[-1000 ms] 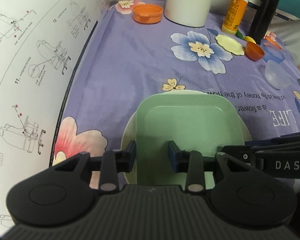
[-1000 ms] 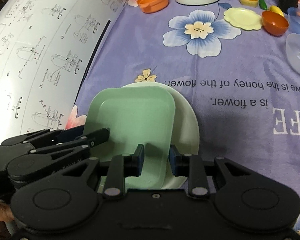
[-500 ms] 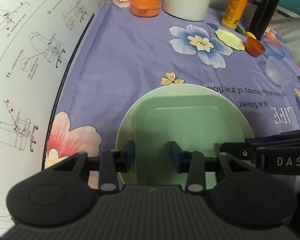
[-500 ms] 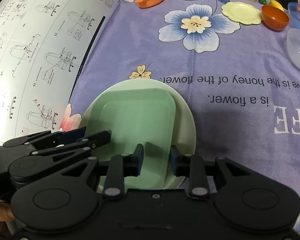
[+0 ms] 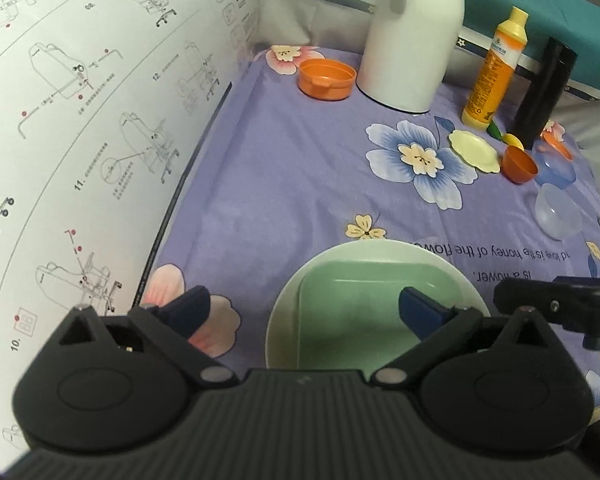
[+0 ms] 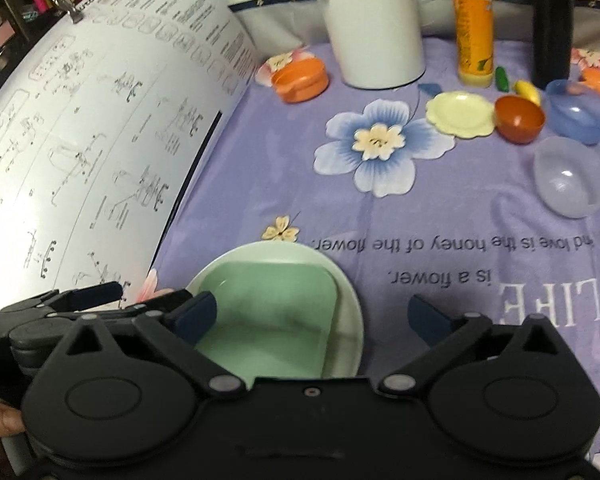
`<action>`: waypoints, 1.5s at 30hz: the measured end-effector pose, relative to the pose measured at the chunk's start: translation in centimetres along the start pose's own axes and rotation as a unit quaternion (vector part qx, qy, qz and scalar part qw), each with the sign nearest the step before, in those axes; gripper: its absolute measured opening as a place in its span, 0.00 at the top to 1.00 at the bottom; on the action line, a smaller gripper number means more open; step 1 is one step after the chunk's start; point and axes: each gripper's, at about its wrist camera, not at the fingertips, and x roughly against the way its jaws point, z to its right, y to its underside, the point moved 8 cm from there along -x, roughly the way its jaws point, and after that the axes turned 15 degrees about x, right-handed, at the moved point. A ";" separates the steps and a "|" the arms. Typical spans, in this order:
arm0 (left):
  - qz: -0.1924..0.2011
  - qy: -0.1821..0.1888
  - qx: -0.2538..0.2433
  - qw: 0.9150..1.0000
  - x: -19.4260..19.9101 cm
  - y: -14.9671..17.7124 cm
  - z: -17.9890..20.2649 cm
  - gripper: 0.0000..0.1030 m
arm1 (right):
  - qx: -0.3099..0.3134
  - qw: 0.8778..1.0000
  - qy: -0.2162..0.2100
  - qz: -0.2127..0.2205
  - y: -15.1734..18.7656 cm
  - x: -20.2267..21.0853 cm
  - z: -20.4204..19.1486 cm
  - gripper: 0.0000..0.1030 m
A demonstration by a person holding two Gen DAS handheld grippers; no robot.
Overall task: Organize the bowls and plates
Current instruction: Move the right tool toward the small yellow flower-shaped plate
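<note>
Left wrist view: green square plate (image 5: 374, 312) rests inside white round plate (image 5: 380, 250) on bench (image 5: 300, 168) — released. Left tool (image 5: 304, 312) and right tool (image 6: 312, 316) have just spread wide, empty. Remaining bowls (image 6: 572, 176) lie far right — right tool nearer.

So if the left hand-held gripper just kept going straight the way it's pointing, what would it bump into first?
Most likely the green square plate, which lies in the white round plate right ahead of the open left hand-held gripper. Depth is hard to judge here; it might land nearer the round plate's rim.
</note>
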 end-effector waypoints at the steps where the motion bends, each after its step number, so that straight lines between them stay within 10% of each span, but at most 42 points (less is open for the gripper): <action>1: -0.001 -0.001 -0.001 1.000 0.0 0.0 0.2 0.00 | -0.003 1.000 -0.001 -0.001 0.1 0.0 0.2 0.00; 28: -0.002 -0.014 -0.095 0.995 -3.4 -2.9 9.7 0.00 | -0.096 0.995 0.020 0.029 -0.9 1.1 10.1 0.00; 39: 0.020 -0.001 -0.098 0.995 -8.7 -8.0 16.1 0.00 | -0.094 0.991 0.038 0.087 -10.0 0.7 17.4 0.03; 45: 0.018 0.009 -0.109 0.994 -12.5 -9.0 18.9 0.00 | -0.077 0.993 0.054 0.077 -15.1 -2.7 21.6 0.22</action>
